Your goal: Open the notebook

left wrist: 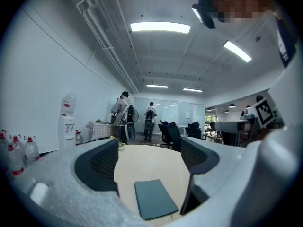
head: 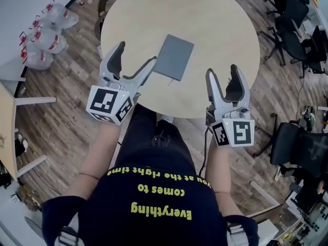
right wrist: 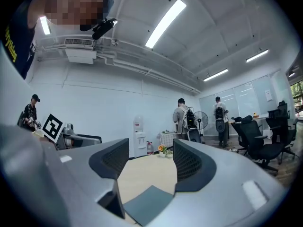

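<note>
Grey notebook closed, laid flat on table toward near edge | left gripper spread, empty, just beside its left edge | right gripper spread, empty, apart at right | step judged: approach | next: cover edge to be caught and lifted

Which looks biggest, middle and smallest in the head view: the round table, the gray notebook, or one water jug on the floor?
1. Round table, by far the largest.
2. Gray notebook.
3. Water jug, smallest as it looks, though it sits on the floor, farther from the camera, so its true size is unsure.
</note>
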